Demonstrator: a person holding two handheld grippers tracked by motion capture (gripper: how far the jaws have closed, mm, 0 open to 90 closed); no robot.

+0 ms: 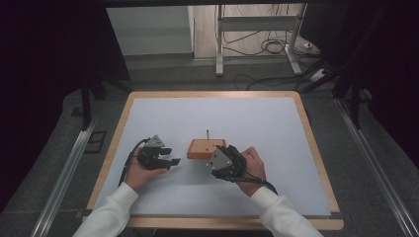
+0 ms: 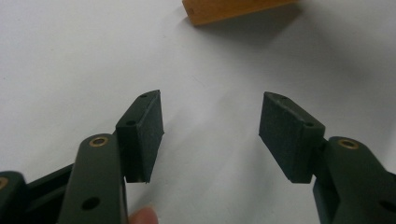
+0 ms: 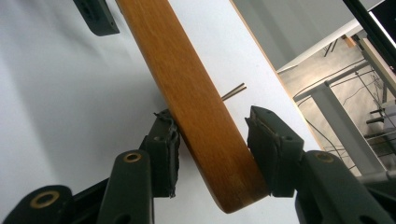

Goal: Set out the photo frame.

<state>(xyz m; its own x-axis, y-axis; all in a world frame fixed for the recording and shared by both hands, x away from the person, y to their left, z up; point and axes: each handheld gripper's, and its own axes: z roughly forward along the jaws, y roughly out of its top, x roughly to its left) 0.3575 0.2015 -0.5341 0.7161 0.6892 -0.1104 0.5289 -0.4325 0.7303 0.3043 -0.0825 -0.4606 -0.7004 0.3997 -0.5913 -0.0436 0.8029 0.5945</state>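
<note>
**Two tools, one wooden block, one peg**

One wooden block lies on the white tabletop, with a single thin peg standing up from its top. There are two tools, one in each hand.

The right tool sits at the block's near right corner. In the right gripper view its two jaws straddle the block's rounded end, one pad on either side. The left pad touches or nearly touches the wood; the right pad seems to rest against it, though the angle makes firm contact hard to judge. The peg shows as a thin stick just past the block, beyond the jaws.

The left tool lies beside the block's left end, apart from it. Its jaws stand wide open with only bare tabletop between them, and the block's corner lies well ahead of the tips. A fingertip shows at that view's bottom edge.
</note>
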